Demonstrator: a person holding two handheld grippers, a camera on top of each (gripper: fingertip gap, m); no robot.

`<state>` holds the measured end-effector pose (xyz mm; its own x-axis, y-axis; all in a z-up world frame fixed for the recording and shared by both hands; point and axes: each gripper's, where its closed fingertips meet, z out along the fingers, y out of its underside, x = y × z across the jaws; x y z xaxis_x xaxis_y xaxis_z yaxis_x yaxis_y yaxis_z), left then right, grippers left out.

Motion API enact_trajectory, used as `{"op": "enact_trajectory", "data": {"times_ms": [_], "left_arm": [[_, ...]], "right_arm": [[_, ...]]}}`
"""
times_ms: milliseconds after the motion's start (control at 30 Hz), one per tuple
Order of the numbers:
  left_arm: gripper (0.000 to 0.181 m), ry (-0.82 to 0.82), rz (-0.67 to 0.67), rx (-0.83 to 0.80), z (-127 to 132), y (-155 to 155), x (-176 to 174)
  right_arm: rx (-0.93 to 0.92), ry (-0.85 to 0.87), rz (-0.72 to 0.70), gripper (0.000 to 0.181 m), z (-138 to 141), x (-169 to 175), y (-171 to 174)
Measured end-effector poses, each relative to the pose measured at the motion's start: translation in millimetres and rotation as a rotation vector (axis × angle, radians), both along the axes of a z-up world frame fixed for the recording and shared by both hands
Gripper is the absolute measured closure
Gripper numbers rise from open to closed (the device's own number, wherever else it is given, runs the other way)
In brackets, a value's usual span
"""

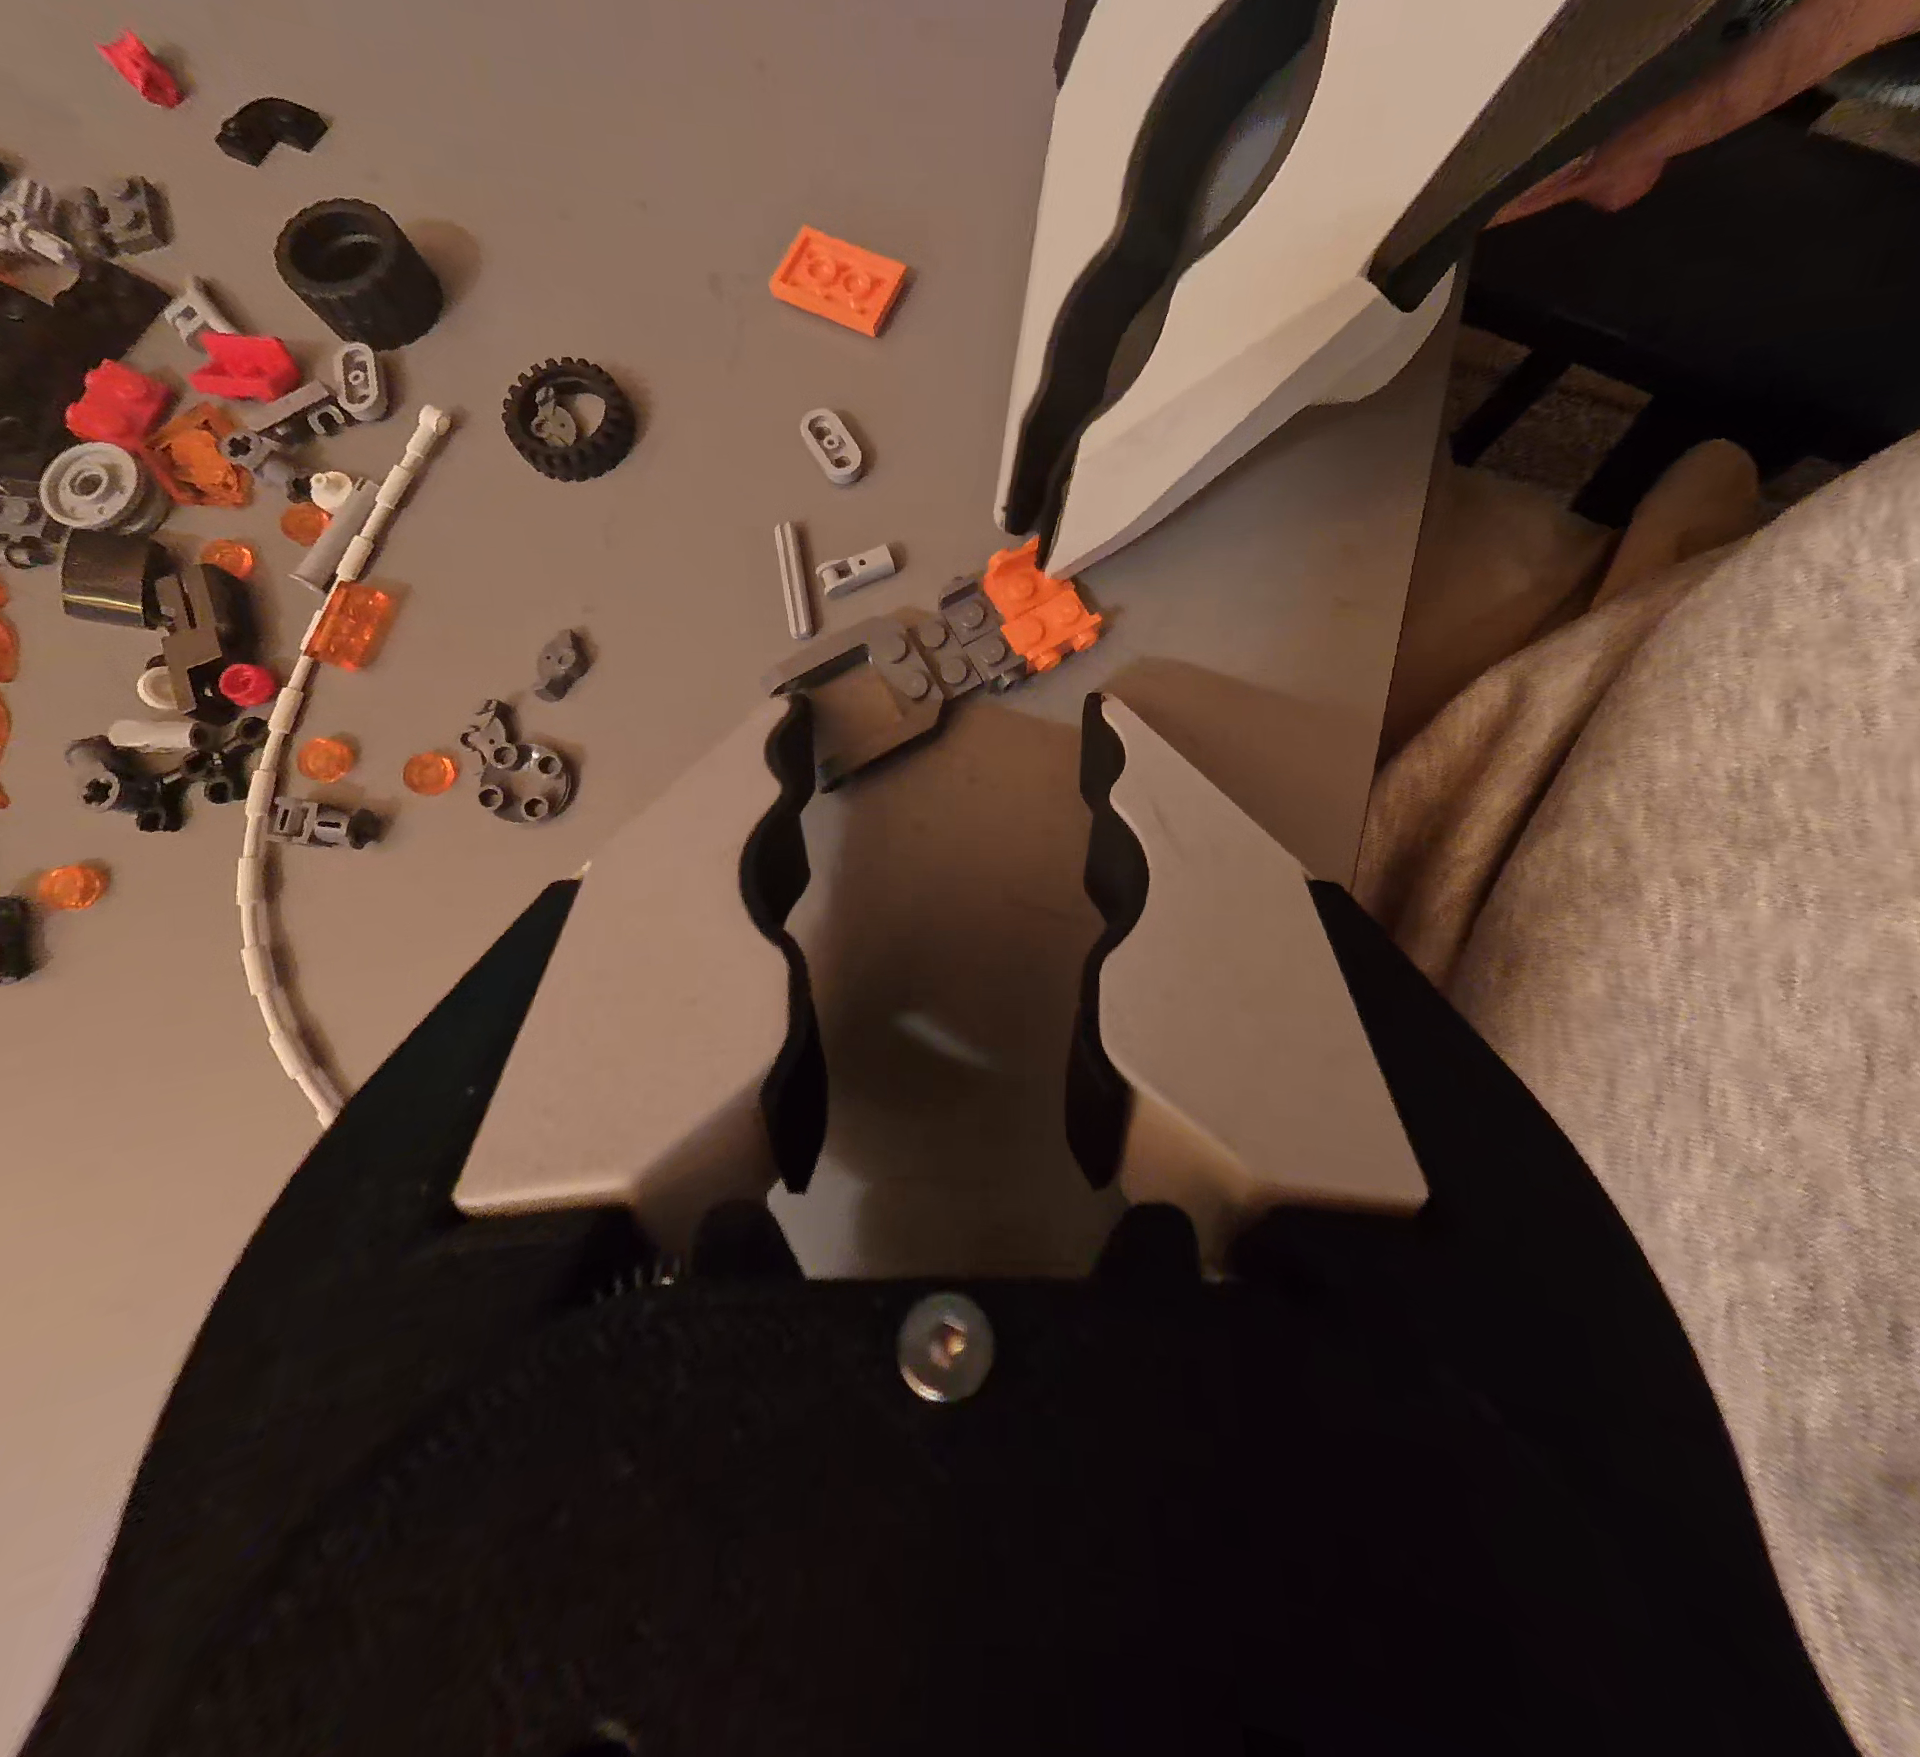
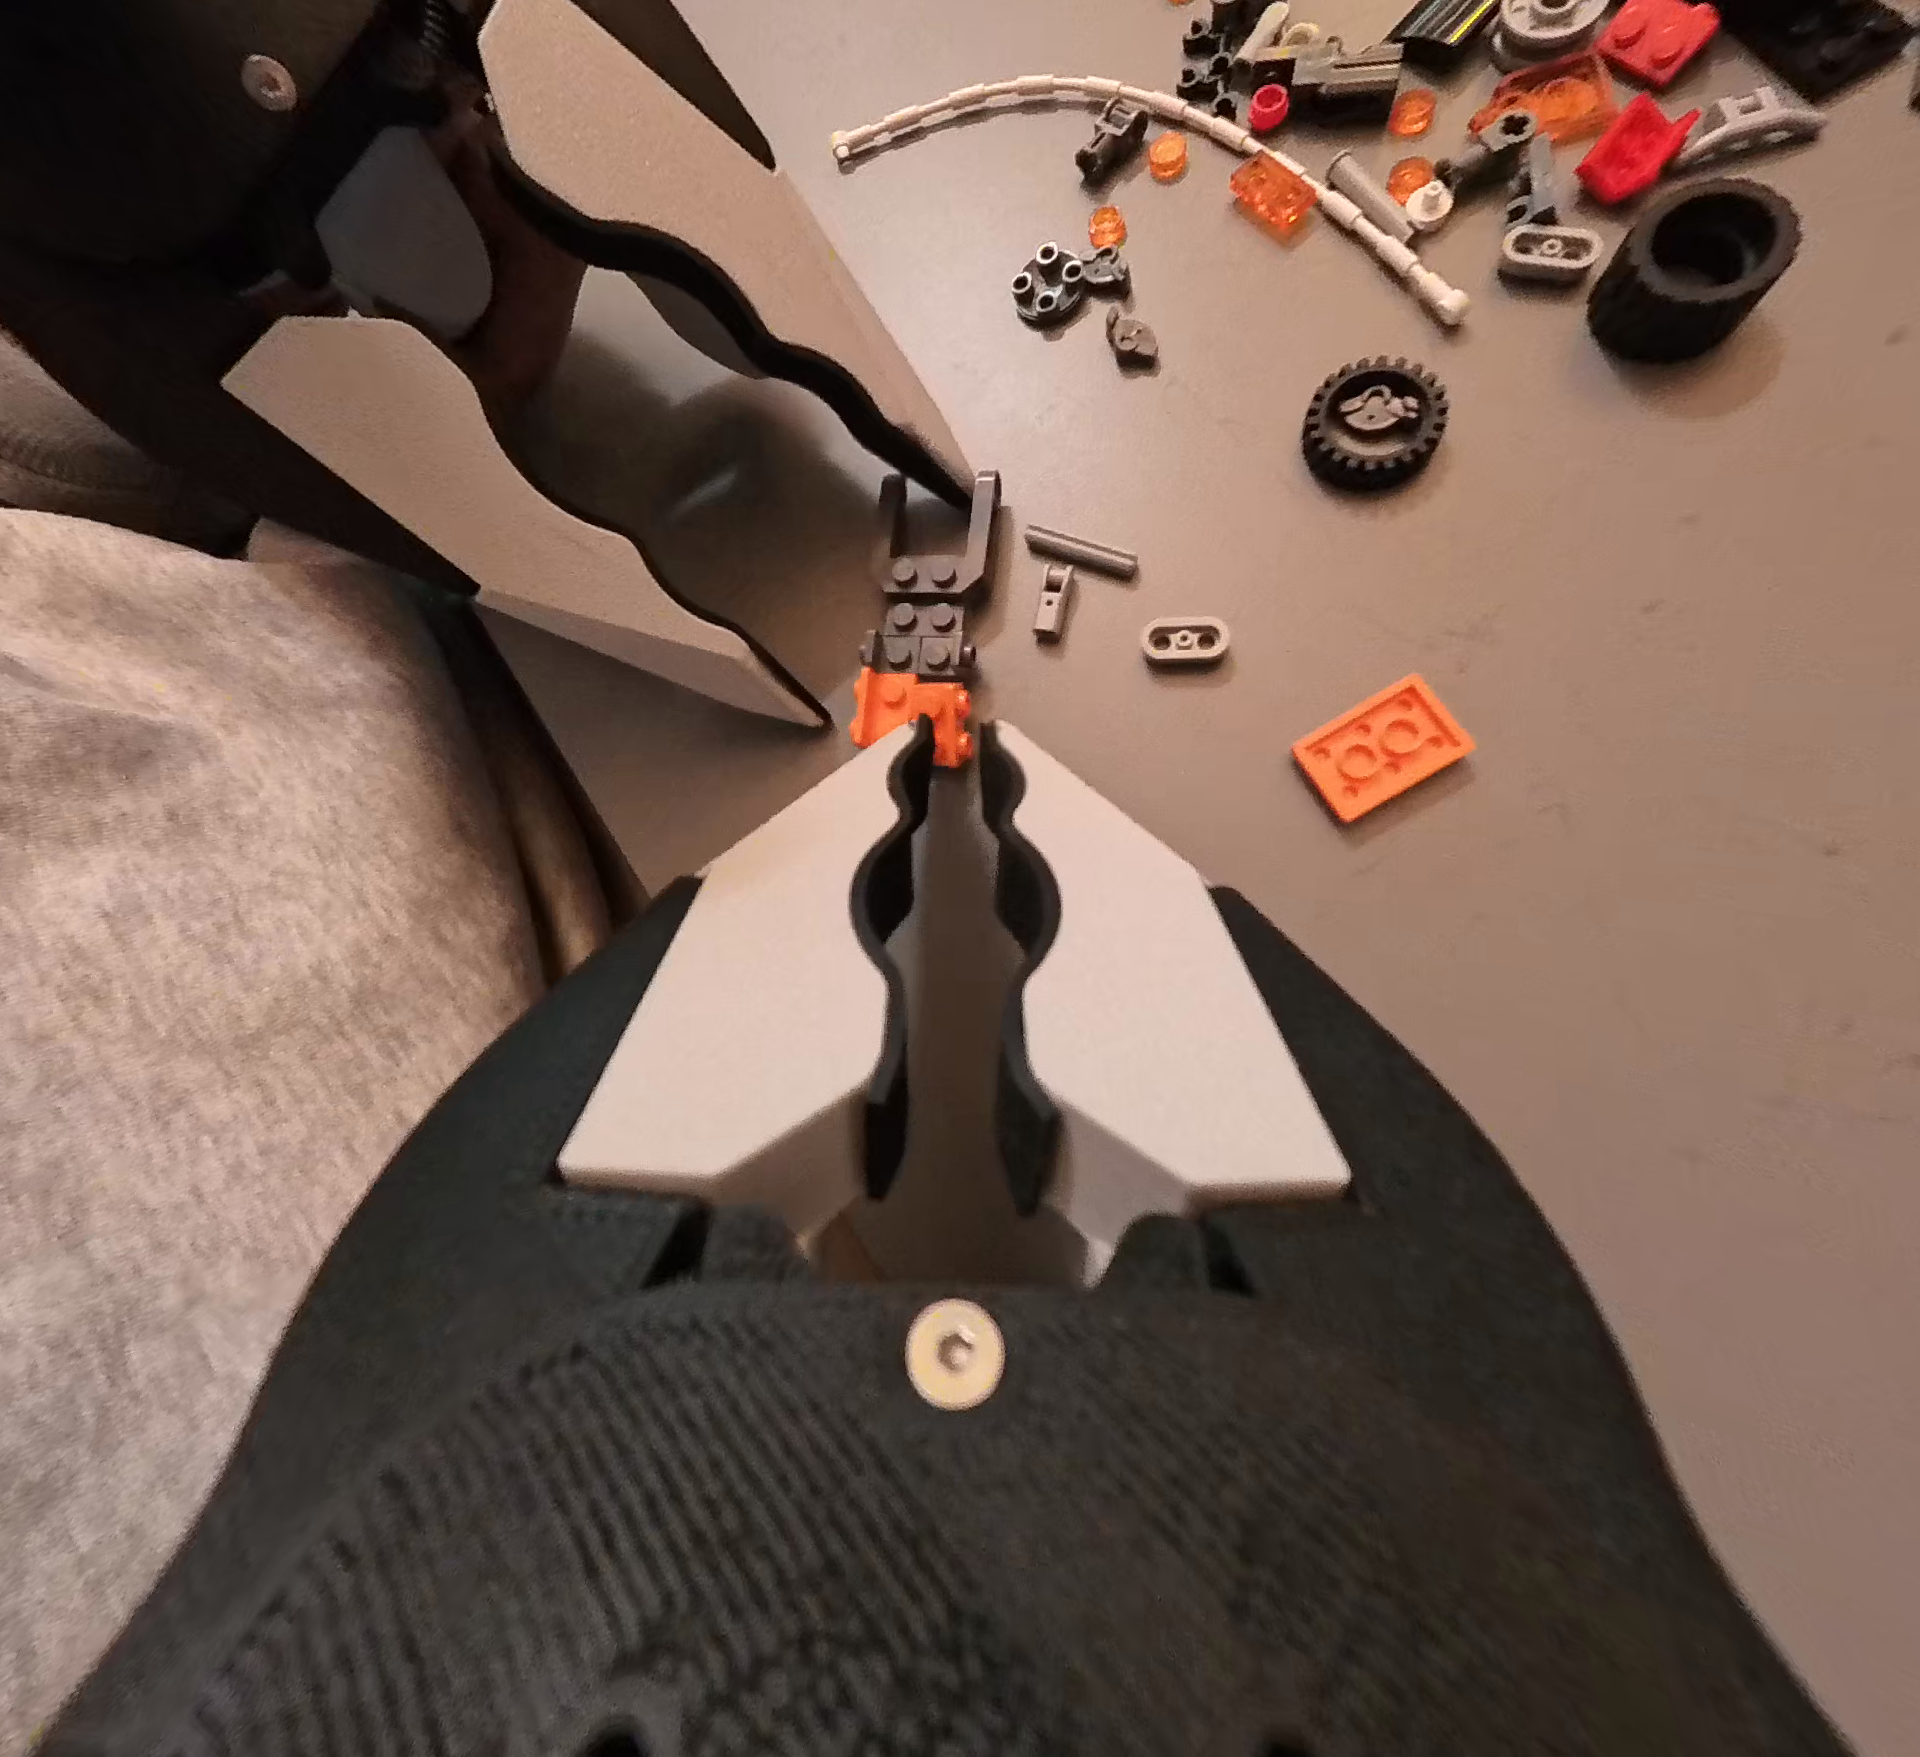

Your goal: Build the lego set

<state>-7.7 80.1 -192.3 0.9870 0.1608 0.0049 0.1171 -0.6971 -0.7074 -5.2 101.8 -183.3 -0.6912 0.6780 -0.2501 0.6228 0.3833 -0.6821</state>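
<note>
A plain grey tabletop point(image 1: 644, 97) carries everything, and near its edge at the frame's centre lies a small grey-and-orange lego assembly point(image 1: 935, 658). Just above it sits a loose orange plate point(image 1: 837, 281), with a spoked black wheel point(image 1: 567, 417) and a fat black tyre point(image 1: 358, 273) further left. A heap of red, black, grey and clear orange pieces point(image 1: 145, 502) crowds the left edge, a white ribbed hose point(image 1: 301, 720) curving down beside it.

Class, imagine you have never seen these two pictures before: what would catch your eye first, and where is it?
First, the small grey and orange brick assembly near the table's edge, with the right gripper closed on its orange end and the open left gripper at its dark end. Next, the loose orange plate lying alone close by. Beyond it, a scattered heap of pieces, including a wide black tyre.
</note>
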Motion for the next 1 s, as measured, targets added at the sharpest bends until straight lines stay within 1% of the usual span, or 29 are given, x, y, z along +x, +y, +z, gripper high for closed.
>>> {"op": "enact_trajectory", "data": {"times_ms": [33, 100, 333, 567, 700, 1000], "left_arm": [[0.129, -0.002, -0.002, 0.000, 0.0, 0.0, 0.2], [0.131, -0.005, -0.006, 0.001, 0.0, 0.1, 0.9], [0.137, -0.011, -0.015, 0.002, 0.2, 0.9, 3.0], [0.144, -0.047, -0.002, 0.014, 1.0, 0.6, 1.3], [0.153, -0.066, 0.014, 0.020, 1.3, 0.3, -1.0], [0.154, -0.057, 0.018, 0.016, 1.0, 0.1, -1.6]], "right_arm": [[-0.002, 0.001, 0.000, 0.174, 0.0, -0.3, -0.3], [-0.008, 0.000, 0.002, 0.173, 0.2, -0.7, -1.4], [-0.019, -0.010, 0.015, 0.179, -0.5, -3.0, -4.5], [-0.006, -0.019, 0.020, 0.180, -0.3, -5.0, -6.9], [0.007, -0.031, 0.023, 0.180, 0.3, -6.1, -7.3], [0.091, -0.040, 0.038, 0.181, 0.3, -8.5, -6.6]]}}
